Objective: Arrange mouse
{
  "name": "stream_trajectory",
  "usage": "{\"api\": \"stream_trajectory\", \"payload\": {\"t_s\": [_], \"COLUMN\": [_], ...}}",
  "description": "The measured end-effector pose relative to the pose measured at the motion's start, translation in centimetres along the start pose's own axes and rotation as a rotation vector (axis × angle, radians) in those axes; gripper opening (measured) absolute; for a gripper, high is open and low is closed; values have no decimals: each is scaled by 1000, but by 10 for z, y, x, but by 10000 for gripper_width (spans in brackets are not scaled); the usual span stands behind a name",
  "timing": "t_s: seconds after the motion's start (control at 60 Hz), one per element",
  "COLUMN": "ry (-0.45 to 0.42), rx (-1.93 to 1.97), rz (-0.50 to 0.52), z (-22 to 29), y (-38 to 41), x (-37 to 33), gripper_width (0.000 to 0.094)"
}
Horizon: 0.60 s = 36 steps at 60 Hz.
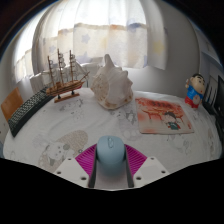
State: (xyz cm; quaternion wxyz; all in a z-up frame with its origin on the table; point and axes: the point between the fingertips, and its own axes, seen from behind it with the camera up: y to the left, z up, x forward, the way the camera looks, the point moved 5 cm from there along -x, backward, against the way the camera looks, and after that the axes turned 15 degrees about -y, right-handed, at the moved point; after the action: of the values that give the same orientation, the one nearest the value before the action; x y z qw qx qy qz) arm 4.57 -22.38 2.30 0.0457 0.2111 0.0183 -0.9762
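Fingers (108, 172) clamped on pale blue rounded plastic mouse (108, 153); best lowered level onto bare marbled bench (70, 135), short of large white conch shell (112, 86).

Pale blue rounded mouse (108, 153) fills gap between gripper (108, 164) fingers. Ahead: bare marbled tabletop (70, 135). Obstacles beyond: large white conch shell (111, 86) centre, wooden model sailing ship (66, 74) left, orange printed booklet (163, 114) flat right, small blue-clad doll (197, 90) far right.

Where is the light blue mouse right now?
The rounded light blue mouse sits between the gripper's pink-padded fingers, apparently gripped, above the white table, nearer than the large white conch shell.
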Motion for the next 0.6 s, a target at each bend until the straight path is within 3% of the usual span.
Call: {"api": "stream_trajectory", "payload": {"t_s": [0.1, 0.217, 0.383, 0.483, 0.6], "ry": [-27, -117, -187, -179, -98], "rx": [8, -20, 1, -11, 5], "rz": [13, 14, -21, -75, -86], "z": [35, 105, 179, 184, 142], "y": [-7, -34, -104, -163, -207], "x": [-10, -20, 6, 47, 102], "gripper_width": [414, 404, 402, 403, 402]}}
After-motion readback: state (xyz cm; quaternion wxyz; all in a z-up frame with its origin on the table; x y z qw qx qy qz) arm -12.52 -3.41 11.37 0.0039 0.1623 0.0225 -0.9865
